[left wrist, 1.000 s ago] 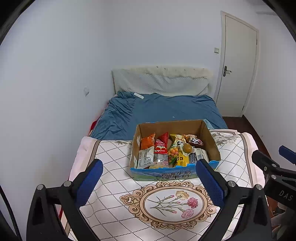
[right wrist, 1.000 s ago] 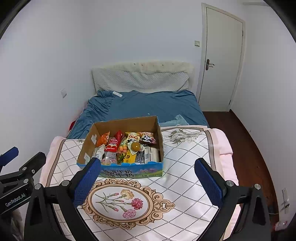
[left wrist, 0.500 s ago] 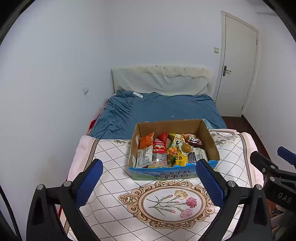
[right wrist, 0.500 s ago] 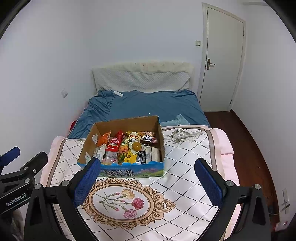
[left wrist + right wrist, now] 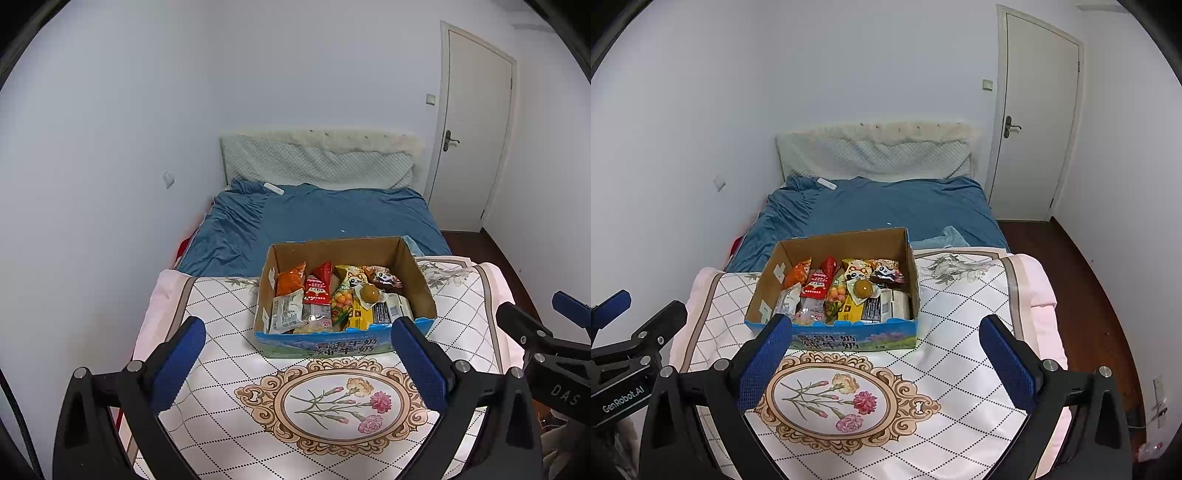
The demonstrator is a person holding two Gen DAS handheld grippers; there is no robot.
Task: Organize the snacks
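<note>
An open cardboard box (image 5: 419,275) (image 5: 908,258) with a blue printed front stands on a quilted blanket (image 5: 229,325) (image 5: 960,332) at the foot of a bed. Inside it lie several snack packets: an orange bag (image 5: 290,282) (image 5: 797,272), a red packet (image 5: 317,288) (image 5: 817,282), a round brown snack (image 5: 370,293) (image 5: 863,287) and panda-print bags (image 5: 884,269). My left gripper (image 5: 298,363) hovers open in front of the box, holding nothing. My right gripper (image 5: 884,360) is open too, in front of the box and slightly to its right.
The blanket has a flower medallion (image 5: 332,404) (image 5: 834,400) just ahead of both grippers. Beyond the box lie a blue bedsheet (image 5: 325,218), a white remote (image 5: 274,189) and a padded headboard (image 5: 875,155). A closed door (image 5: 1034,122) and dark wooden floor (image 5: 1093,295) are at right.
Both grippers have eased slightly back and up, so the box sits a touch higher in each view. Neither gripper has opened, shut or touched anything.
</note>
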